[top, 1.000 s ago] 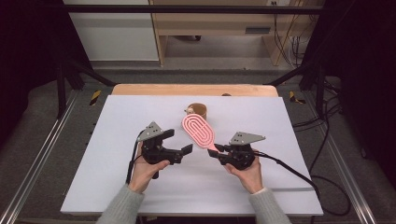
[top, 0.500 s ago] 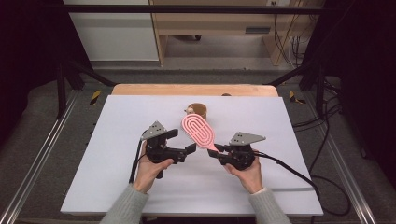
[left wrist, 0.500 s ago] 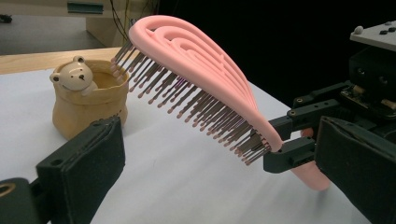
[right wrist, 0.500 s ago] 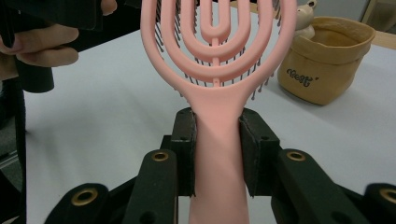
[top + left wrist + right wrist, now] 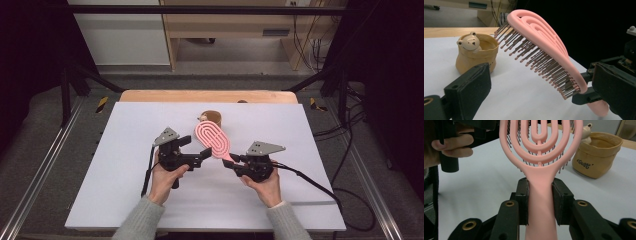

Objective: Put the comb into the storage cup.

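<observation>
A pink oval hairbrush [image 5: 212, 140] is held up off the white table, bristles facing left and down. My right gripper [image 5: 230, 161] is shut on its handle; in the right gripper view both pads clamp the handle [image 5: 541, 202], with the ribbed head [image 5: 541, 142] rising above. My left gripper [image 5: 196, 148] is just left of the brush head, open. In the left gripper view its jaws stand wide apart with the bristles [image 5: 541, 62] between and above them, touching neither. A tan pouch-shaped cup with a small bear figure [image 5: 211, 118] stands behind the brush.
The white board [image 5: 125, 175] covers the table, with a wooden edge [image 5: 200, 96] at the back. Cables trail from both grippers toward the front and right [image 5: 310, 180]. The tan cup [image 5: 596, 155] stands close behind the brush, to the right in the right gripper view.
My left gripper has edged a little to the right, closer to the brush head. The right gripper and the brush have stayed where they were.
</observation>
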Available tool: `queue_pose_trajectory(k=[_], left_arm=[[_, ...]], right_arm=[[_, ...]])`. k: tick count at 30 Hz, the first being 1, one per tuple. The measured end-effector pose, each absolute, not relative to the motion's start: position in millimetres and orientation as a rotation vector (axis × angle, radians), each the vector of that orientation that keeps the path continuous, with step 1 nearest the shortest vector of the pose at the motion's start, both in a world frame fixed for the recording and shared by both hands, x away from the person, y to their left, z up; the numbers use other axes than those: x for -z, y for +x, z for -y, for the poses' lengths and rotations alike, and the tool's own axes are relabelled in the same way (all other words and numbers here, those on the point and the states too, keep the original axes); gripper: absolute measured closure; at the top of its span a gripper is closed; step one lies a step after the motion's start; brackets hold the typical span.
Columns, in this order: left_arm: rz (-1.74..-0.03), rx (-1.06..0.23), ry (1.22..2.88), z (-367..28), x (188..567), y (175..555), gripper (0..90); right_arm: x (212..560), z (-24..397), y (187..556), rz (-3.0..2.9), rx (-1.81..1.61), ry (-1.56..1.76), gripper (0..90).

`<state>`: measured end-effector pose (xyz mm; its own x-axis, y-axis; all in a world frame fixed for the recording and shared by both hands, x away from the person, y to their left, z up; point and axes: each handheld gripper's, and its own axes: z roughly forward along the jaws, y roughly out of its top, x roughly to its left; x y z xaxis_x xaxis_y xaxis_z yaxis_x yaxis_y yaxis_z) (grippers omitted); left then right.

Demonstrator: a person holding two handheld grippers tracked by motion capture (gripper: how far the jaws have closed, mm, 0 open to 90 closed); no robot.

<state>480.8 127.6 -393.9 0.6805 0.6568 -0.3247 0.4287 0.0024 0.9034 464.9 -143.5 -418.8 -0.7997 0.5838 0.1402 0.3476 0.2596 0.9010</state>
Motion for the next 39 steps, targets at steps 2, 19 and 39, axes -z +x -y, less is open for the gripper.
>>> queue_pose_trajectory(k=[2,19,39], left_arm=[[-0.908,-0.230,1.621,-126,394,481,2.2],[-0.960,-0.235,1.578,-113,394,482,9.4],[-0.978,-0.230,1.540,-106,393,481,37.2]], right_arm=[[419,143,465,-2.306,-1.563,0.872,70.0],[418,144,464,-2.295,-1.574,0.863,70.0],[420,142,464,-2.292,-1.588,0.842,70.0]])
